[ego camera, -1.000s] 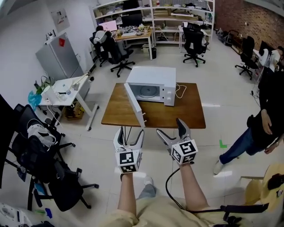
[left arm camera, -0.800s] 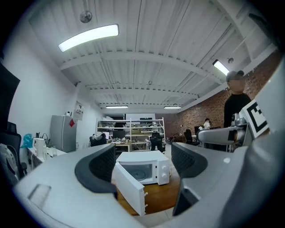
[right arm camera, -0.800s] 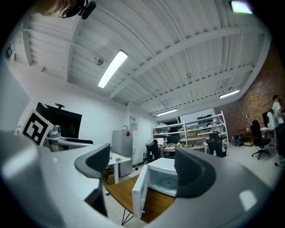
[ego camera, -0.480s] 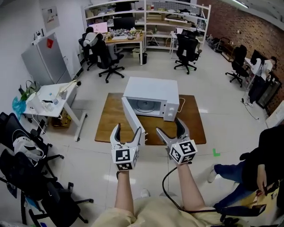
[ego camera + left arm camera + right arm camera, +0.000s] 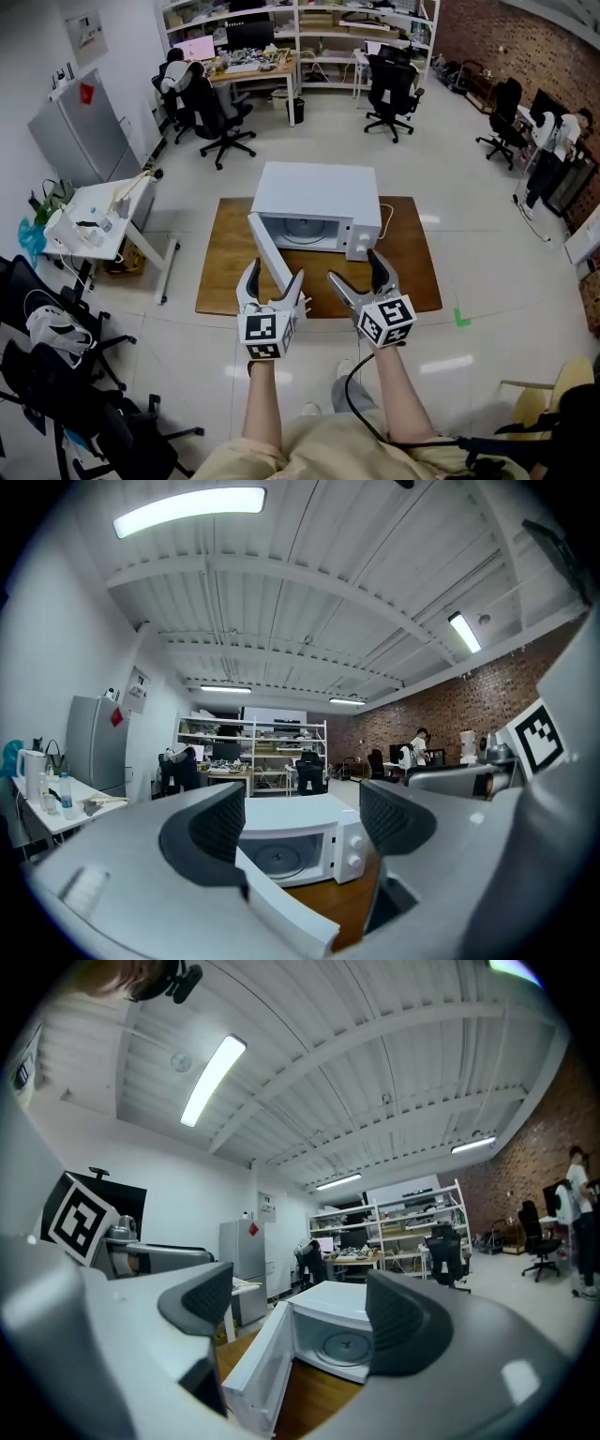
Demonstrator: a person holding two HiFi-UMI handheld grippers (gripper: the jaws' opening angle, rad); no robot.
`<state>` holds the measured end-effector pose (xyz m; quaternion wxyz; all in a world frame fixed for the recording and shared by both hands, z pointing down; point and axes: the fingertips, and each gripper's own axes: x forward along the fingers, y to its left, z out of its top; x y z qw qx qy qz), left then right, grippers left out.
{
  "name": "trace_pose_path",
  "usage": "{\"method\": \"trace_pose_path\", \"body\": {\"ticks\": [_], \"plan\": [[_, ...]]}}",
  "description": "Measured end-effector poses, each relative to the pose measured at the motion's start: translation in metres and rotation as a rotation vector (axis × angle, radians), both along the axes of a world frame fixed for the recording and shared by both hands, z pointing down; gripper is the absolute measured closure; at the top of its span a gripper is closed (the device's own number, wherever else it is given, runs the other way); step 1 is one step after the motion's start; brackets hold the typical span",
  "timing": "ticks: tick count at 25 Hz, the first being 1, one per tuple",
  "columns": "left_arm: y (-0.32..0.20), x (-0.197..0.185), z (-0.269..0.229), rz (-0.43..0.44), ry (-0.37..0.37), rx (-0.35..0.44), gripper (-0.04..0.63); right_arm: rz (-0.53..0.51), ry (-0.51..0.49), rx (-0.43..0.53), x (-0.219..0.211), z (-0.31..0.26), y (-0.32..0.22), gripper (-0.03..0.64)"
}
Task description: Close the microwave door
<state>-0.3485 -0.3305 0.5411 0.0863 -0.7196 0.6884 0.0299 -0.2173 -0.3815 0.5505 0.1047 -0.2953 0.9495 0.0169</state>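
On the microwave door (image 5: 264,242), the free end (head view) is partly hidden behind the left tool (image 5: 276,270).

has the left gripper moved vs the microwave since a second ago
Yes. The left gripper has come forward toward the microwave: its tips now overlap the table, beside the open door.
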Motion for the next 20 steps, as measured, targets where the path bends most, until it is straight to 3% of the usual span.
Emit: {"method": "trace_pose_path", "body": {"ticks": [8,15,18,20], "plan": [[-0.074,0.048,-0.031,-0.008,-0.057,0.019,0.209,-0.038,-0.065,0.059,0.037,-0.036,-0.072,0.187],[-0.138,0.077,-0.031,-0.028,-0.092,0.01,0.209,-0.067,-0.107,0.045,0.067,-0.029,-0.139,0.213],[-0.163,0.079,-0.035,-0.012,-0.104,0.009,0.209,-0.063,-0.155,0.048,0.071,-0.029,-0.168,0.255],[-0.177,0.061,-0.038,0.007,-0.086,0.009,0.209,-0.085,-0.134,0.044,0.05,-0.027,-0.181,0.255]]}}
